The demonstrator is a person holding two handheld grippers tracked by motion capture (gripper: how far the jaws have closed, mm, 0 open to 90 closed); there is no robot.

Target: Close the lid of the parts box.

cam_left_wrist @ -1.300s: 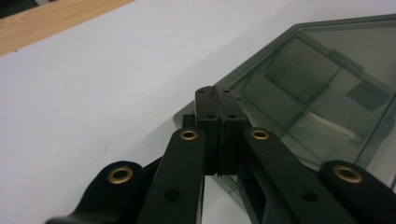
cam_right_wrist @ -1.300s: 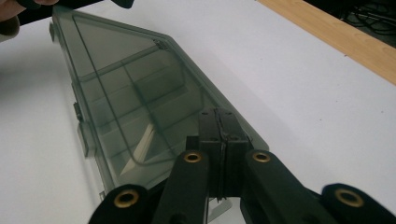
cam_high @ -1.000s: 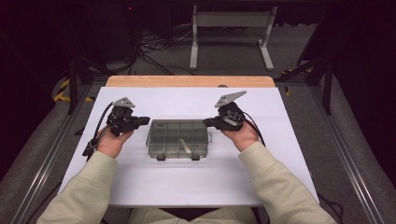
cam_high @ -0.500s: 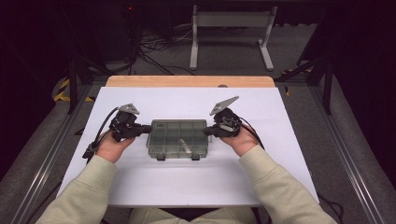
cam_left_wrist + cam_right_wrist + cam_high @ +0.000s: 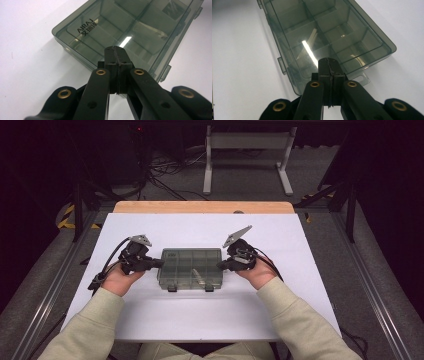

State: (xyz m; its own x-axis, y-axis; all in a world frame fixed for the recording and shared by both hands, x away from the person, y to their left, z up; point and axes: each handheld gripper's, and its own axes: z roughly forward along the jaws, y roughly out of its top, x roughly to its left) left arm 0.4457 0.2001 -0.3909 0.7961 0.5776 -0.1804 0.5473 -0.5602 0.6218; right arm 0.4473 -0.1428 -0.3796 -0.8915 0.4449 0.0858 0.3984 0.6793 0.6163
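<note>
A smoky transparent compartment box (image 5: 190, 268) with its lid down lies in the middle of the white table; its two latches face the person. My left gripper (image 5: 159, 263) is shut with nothing in it, its tip at the box's left end (image 5: 82, 52). My right gripper (image 5: 220, 265) is shut too, its tip over the box's right end (image 5: 352, 57). The lid reads AIRAJ (image 5: 86, 27). Dividers show through the lid, and a pale thin strip (image 5: 308, 42) lies inside one compartment. Whether the jaws touch the box I cannot tell.
The white sheet (image 5: 200, 320) covers a wooden tabletop (image 5: 200, 207). Cables (image 5: 107, 265) trail from the left gripper toward the table's left edge. A metal stand (image 5: 247, 155) and cables sit on the floor behind the table.
Both grippers have come inward and slightly toward the person, from beside the box's far corners to its two ends. The box has not moved.
</note>
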